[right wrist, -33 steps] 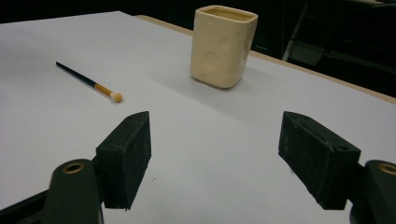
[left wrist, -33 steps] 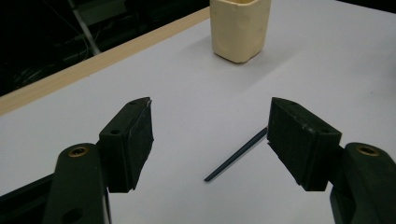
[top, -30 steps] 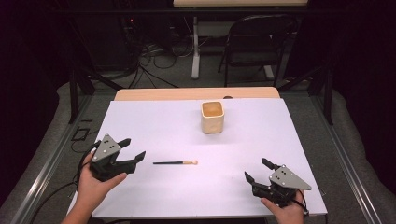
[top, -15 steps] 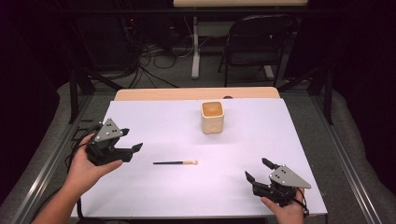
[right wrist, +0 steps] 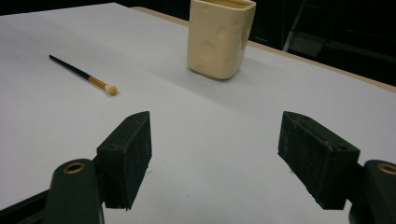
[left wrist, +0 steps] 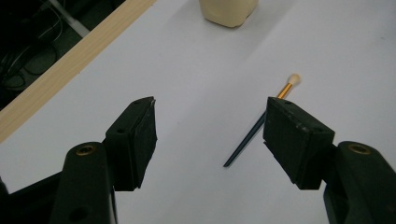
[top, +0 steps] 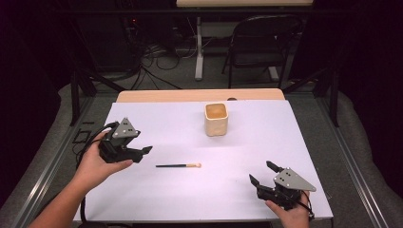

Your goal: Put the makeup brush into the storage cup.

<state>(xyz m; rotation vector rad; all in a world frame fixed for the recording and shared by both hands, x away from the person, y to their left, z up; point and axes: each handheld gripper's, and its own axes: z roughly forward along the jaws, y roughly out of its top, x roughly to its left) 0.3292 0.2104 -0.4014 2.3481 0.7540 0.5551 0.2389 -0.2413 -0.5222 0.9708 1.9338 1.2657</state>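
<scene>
1 thin brush (top: 178,166) is laid flat near the middle of the white counter (top: 285,137), its pale tip turned toward the right edge. 1 cream cup (top: 216,119) is stood upright nearer the far edge. The left gripper (top: 142,153) is held near the left edge, its fingers (left wrist: 135,135) spread wide, just closing slightly, nothing gripped. The right gripper (top: 261,175) is kept at the near right corner, fingers (right wrist: 126,156) wide apart and empty.
</scene>
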